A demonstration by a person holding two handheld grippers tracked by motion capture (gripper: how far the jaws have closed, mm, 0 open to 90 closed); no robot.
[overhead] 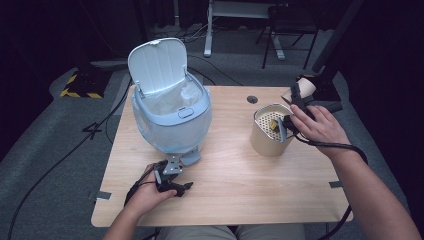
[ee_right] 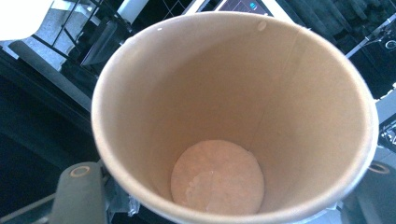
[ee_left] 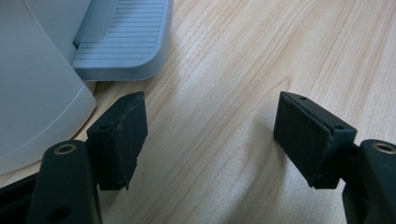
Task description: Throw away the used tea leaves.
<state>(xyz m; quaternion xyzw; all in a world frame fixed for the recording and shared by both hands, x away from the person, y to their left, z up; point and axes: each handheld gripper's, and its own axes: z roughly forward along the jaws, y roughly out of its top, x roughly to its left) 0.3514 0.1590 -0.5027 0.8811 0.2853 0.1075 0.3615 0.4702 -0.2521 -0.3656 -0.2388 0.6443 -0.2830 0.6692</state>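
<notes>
The right gripper (overhead: 294, 111) is raised near the far right of the wooden surface (overhead: 240, 175), its jaws clenched on a brown paper cup (ee_right: 233, 121). In the high view that cup (overhead: 305, 89) shows just beyond the hand, tipped on its side past the rim of a tan perforated bin (overhead: 270, 131) that stands on the surface. The right gripper view looks straight down into the cup: its inside is bare, with a pale round bottom, and the jaws sit at either side of the cup's lower rim (mostly hidden behind it). Something dark and yellowish lies inside the perforated bin, too small to tell what.

The left gripper (overhead: 170, 181) rests low on the near left of the surface, jaws released and wide apart with only bare wood between them (ee_left: 210, 135). Just beyond it is the grey foot pedal (ee_left: 122, 44) of a pale blue pedal bin (overhead: 172, 117), whose lid (overhead: 157, 64) stands open; a clear liner shows inside
</notes>
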